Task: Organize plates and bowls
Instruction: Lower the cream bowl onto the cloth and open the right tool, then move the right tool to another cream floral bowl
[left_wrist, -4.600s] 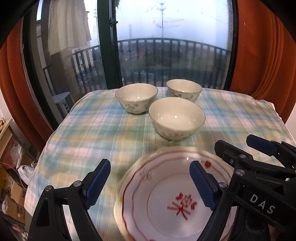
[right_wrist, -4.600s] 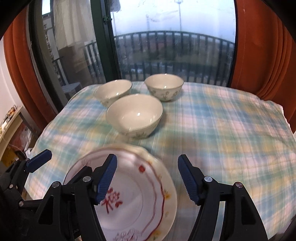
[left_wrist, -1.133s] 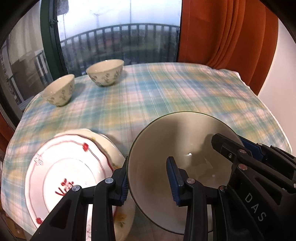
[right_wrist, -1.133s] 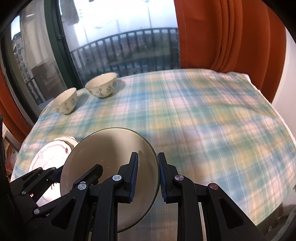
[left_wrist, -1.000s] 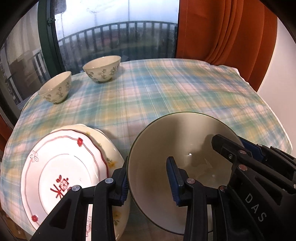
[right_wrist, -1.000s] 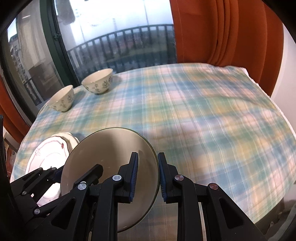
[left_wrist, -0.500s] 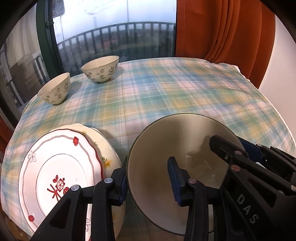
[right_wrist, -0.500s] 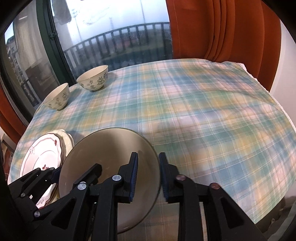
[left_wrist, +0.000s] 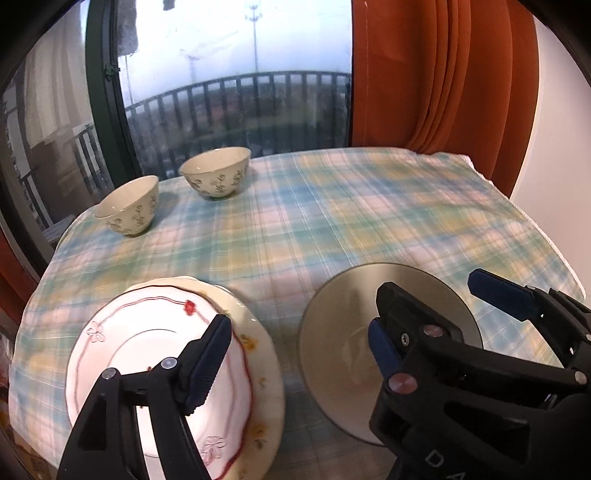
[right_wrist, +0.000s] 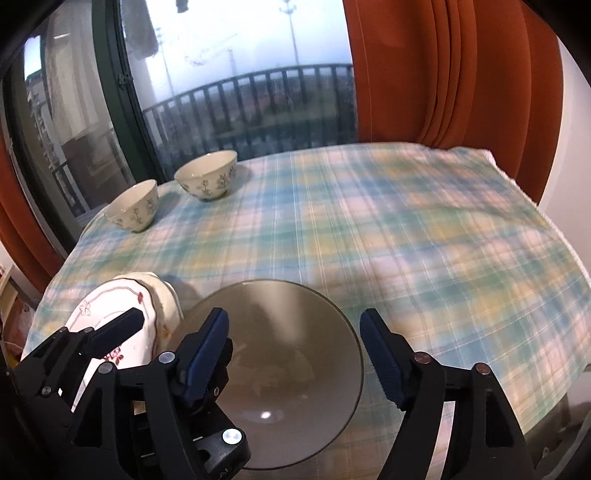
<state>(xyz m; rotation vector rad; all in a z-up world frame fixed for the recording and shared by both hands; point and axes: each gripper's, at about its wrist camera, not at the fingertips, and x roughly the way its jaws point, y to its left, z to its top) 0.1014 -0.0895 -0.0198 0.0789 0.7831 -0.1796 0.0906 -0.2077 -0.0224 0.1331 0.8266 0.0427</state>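
Both grippers have just let go of the large grey bowl (right_wrist: 280, 373) — it now sits on the plaid tablecloth (left_wrist: 332, 221) just right of the stacked plates (left_wrist: 162, 369), so this placement looks done. The left gripper (left_wrist: 295, 354) tilts down over the plates' edge, its jaws having just spread, nothing pinched. The right gripper (right_wrist: 295, 354), likewise just opened, straddles the bowl's rim without touching. Two floral bowls (left_wrist: 173, 194) wait at the far edge.

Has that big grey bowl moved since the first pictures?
Yes. The big grey bowl left its spot beside the two small floral bowls and now sits near the stacked plates, both jaws just opened.
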